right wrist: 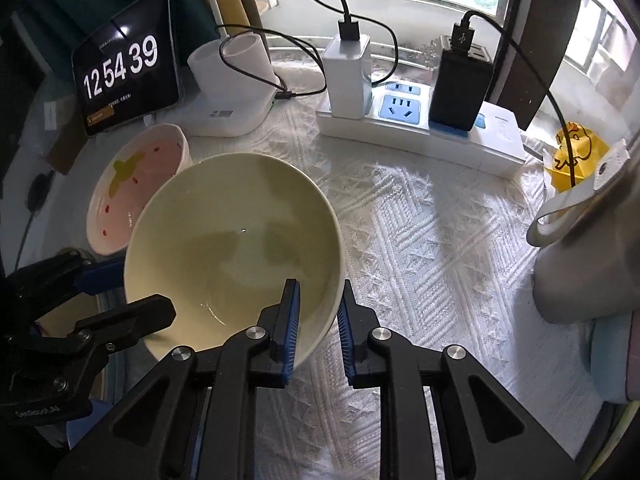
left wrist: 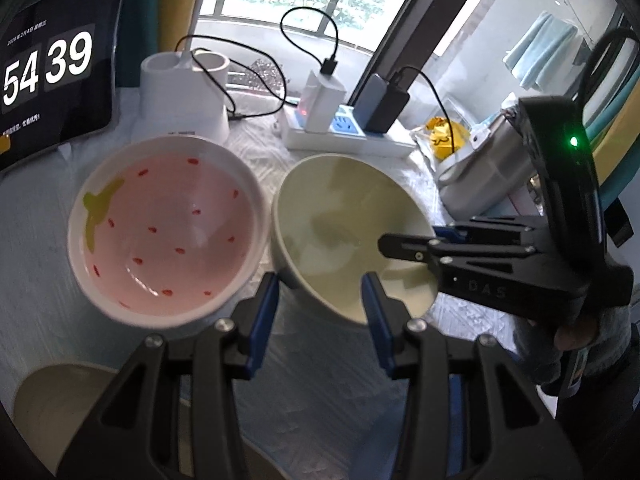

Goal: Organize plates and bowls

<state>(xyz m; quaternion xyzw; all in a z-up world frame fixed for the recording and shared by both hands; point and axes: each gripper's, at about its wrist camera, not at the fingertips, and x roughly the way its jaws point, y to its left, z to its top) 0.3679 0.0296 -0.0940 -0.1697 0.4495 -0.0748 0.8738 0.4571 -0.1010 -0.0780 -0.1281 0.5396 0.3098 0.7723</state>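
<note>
A cream bowl (right wrist: 232,240) sits tilted on the white cloth, its rim leaning toward a pink strawberry-pattern bowl (left wrist: 168,232) on its left. My right gripper (right wrist: 318,312) is shut on the cream bowl's right rim, one blue pad inside the wall and one outside. In the left wrist view the right gripper (left wrist: 408,240) reaches in from the right over the cream bowl (left wrist: 344,216). My left gripper (left wrist: 320,300) is open at the bowl's near-left rim, with the rim between its fingers and neither pad pressing on it. A cream dish (left wrist: 52,404) shows partly at the lower left.
A tablet clock (right wrist: 124,68) and a white holder (right wrist: 232,88) stand at the back left. A power strip (right wrist: 420,128) with two chargers and cables lies at the back. A yellow duck bag (right wrist: 576,152) and a grey bag (right wrist: 588,256) sit on the right.
</note>
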